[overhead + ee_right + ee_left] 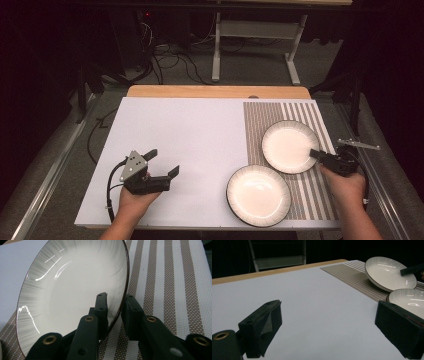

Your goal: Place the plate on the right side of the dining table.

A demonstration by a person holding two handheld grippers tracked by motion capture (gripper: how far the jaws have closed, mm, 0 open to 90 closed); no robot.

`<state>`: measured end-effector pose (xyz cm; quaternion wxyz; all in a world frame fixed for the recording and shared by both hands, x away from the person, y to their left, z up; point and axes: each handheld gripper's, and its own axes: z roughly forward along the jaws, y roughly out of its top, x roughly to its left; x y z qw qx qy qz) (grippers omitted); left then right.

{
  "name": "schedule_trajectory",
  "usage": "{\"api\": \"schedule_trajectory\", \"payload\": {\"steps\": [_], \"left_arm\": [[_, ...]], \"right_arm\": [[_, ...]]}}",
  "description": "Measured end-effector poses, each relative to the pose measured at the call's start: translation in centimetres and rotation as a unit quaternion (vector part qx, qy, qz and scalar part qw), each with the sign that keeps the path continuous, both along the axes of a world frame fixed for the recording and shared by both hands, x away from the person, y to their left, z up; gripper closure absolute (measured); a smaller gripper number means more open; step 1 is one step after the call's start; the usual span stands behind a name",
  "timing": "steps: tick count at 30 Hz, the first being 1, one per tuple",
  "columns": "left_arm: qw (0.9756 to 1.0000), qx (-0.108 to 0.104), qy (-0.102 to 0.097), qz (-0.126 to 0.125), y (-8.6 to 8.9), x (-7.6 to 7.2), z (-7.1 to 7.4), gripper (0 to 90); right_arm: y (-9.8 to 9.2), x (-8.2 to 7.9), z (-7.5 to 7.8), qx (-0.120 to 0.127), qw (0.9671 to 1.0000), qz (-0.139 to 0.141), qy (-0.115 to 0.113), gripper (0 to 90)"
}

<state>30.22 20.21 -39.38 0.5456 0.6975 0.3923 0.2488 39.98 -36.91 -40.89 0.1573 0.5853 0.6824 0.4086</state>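
**Operator:** High view, overall layout: I see a white sheet (190, 150) covering a wooden table (215, 91), with a brown-and-white striped mat (310, 200) on its right part. Beyond the far edge lie grey carpet, loose cables and a pale metal frame (255, 30) in a dark room.

**Observer:** Where are the plates?

**Operator:** Far plate (290, 146) sits on the mat; near plate (258, 195) overlaps the mat's left edge. Both are round, glossy white, finely ribbed toward a thin dark rim. My right gripper (316, 153) is at the far plate's right rim.

**Observer:** What does the right gripper view add?

**Operator:** It shows the woven dotted texture of the mat and the far plate (72, 290) tilted, its rim between my jaws, one inside, one outside. I cannot tell whether the pads press on it.

**Observer:** And the left?

**Operator:** My left gripper (164, 163) hovers over the bare sheet, well apart from both plates, its jaws spread wide with nothing between the padded black fingers (265, 325).
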Motion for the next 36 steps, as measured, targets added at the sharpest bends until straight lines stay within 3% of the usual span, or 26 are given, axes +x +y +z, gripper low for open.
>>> {"api": "schedule_trajectory", "payload": {"steps": [9, 16, 21, 27, 32, 36], "left_arm": [[0.9999, 0.001, -0.006, 0.011, 0.3, -0.1, 0.3, 4.9], [0.9999, -0.002, -0.006, 0.014, 0.6, 0.0, 0.3, 4.7], [0.9999, 0.001, -0.004, 0.015, 0.7, -0.1, 0.3, 4.4], [0.9998, 0.004, -0.001, 0.018, 1.0, 0.0, 0.3, 4.4], [0.9997, 0.006, 0.0, 0.022, 1.2, -0.1, 0.3, 3.9], [0.9997, 0.015, -0.003, 0.021, 1.3, -0.1, 0.3, 3.8]], "right_arm": [[0.1, 0.6, -0.7, -0.019, 0.9995, -0.023, 0.012, 75.1], [0.1, 0.7, -0.8, -0.031, 0.999, -0.032, 0.006, 74.6], [0.1, 0.6, -0.9, -0.024, 0.9991, -0.035, 0.0, 65.1], [0.0, -0.1, 0.0, -0.03, 0.9985, -0.034, -0.032, 55.8], [0.6, -1.1, 1.0, -0.047, 0.9961, -0.013, -0.074, 47.2], [1.3, -2.1, 1.7, -0.047, 0.9938, 0.005, -0.101, 39.5]]}}
